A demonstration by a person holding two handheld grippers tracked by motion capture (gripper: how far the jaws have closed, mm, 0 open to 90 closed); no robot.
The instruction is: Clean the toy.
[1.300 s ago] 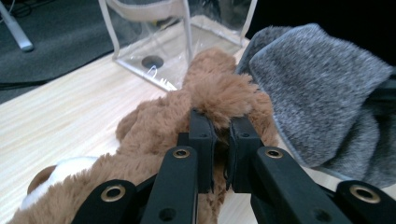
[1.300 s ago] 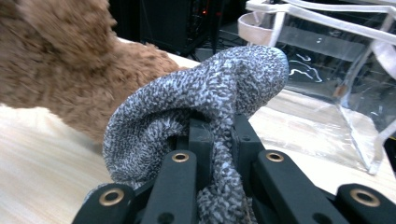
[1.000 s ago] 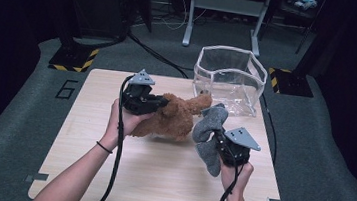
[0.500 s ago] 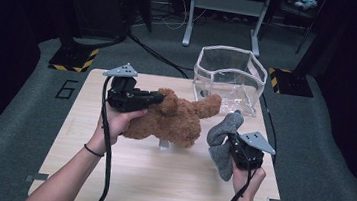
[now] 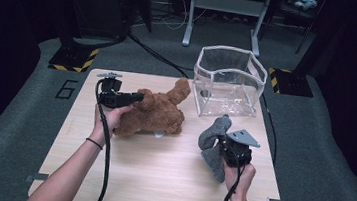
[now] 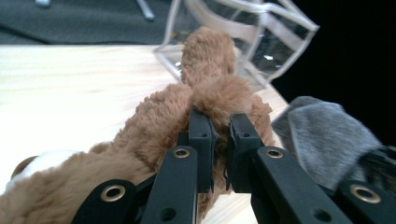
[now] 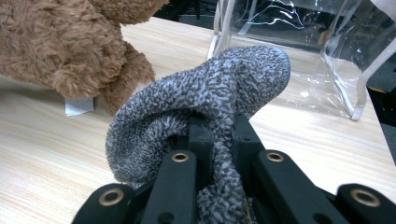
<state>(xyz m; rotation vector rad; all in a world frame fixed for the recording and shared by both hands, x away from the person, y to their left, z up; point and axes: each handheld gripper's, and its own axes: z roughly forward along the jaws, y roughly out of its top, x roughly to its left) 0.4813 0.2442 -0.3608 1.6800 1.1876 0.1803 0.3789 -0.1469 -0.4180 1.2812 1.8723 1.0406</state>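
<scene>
The left tongs [image 5: 136, 97] are pinched tight on the fluffy brown plush dog [image 5: 155, 113], jaws biting a tuft of its fur, and the big news is the drop: a second ago that toy sat mid-counter, snug against the sock, then half a second ago it swung up and left, and now it has settled low toward nine o'clock on the pale wooden counter [image 5: 158, 179], its one raised limb pointing toward the bin. Over at four o'clock the right tongs [image 5: 221, 146] are clamped on the speckled grey knitted sock [image 5: 212, 139], fabric bunched between the jaws and folded over them, and that hand has slid back toward the near edge. So the two soft things, touching a moment back, are now well apart. The clear plastic bin with white edging [image 5: 229, 80] stands open at one o'clock, and I'd judge the pair has just been separated, each piece ready to be carried off or dropped in on its own.
</scene>
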